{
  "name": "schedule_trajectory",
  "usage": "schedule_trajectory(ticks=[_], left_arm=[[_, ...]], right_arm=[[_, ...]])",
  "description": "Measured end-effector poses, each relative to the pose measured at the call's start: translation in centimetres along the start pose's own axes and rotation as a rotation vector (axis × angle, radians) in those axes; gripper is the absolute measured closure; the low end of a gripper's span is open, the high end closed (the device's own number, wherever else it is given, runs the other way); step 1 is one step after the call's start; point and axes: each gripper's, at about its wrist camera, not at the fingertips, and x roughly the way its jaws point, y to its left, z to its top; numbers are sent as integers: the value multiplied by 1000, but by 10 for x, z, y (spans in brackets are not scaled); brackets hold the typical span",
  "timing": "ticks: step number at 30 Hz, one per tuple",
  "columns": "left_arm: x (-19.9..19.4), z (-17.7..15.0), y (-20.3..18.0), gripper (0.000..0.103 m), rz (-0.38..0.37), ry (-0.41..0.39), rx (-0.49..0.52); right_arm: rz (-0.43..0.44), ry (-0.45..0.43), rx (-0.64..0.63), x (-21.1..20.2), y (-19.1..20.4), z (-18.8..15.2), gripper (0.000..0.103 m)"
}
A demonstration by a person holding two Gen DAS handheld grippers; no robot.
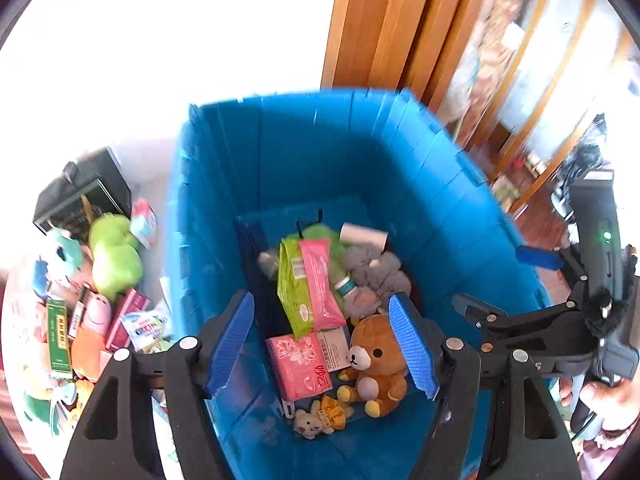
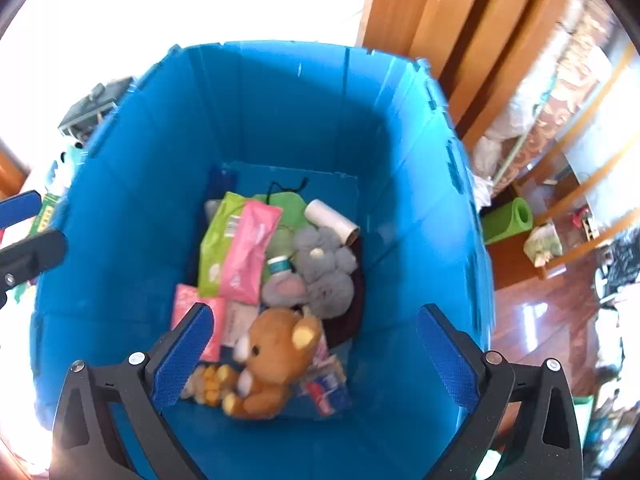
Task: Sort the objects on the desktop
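A deep blue plastic bin (image 1: 320, 152) (image 2: 280, 112) holds sorted items: a brown plush bear (image 1: 376, 364) (image 2: 276, 360), pink tissue packs (image 1: 298, 364), a green and a pink wipes pack (image 1: 308, 284) (image 2: 236, 248), a grey plush (image 1: 376, 276) (image 2: 324, 268), a white roll (image 2: 330, 216) and a small yellow plush (image 1: 324, 420). My left gripper (image 1: 322, 344) is open and empty above the bin. My right gripper (image 2: 316, 352) is open and empty above the bin; it also shows at the right of the left wrist view (image 1: 500, 280).
Left of the bin, a pile of desktop objects lies on the table: a green plush (image 1: 114, 256), a green box (image 1: 58, 340), small packets (image 1: 148, 326) and a black box (image 1: 84, 188). Wooden door panels (image 2: 460, 40) and a green rolled mat (image 2: 508, 220) are at the right.
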Motion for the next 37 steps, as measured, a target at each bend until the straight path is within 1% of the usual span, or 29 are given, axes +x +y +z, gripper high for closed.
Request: schedule_trajectory(ticks=[2,3,5,7,10,13,16,18,19,21,23,25,29,33,37], left_arm=[[-25,-21,-1,31,18,-96,32],[-35,-33,0,26,27,-143,44],[-53,-56,2,24,36,-228,58],[-65,-76,5,24,28,-285,69],[-79,-95,14,24,25,-327,45],[-81,-105,18,24,25,-329,19],[-83,-109,18,24,26,-308,7],[-86,-112,15,24,-21,-313,38],[-86,-115,14,24,-22,-317,42],[-80,-114,9,24,3,-282,55],[-71,-112,0,24,32,-245,103],[-64,-114,-7,24,73,-256,125],[-57,-112,-4,24,17,-236,97],[-52,-111,-6,24,31,-253,104],[-47,-109,-6,24,28,-246,103]], right_arm=[[13,-37,27,-15,7,-19,0],[19,-57,37,-22,11,-29,0],[26,-98,52,-33,20,-47,0],[24,-132,60,-43,30,-63,0],[22,-187,83,-56,44,-83,0],[29,-210,105,-62,54,-97,0],[-6,-189,97,-62,65,-102,0],[-25,-174,85,-62,70,-104,0],[-30,-167,83,-61,71,-105,0],[-39,-150,80,-59,73,-107,0],[-53,-134,78,-55,73,-109,0],[-63,-122,77,-52,71,-111,0],[-74,-114,79,-46,67,-112,0],[-71,-116,92,-42,60,-110,0],[-67,-106,104,-36,55,-107,0]])
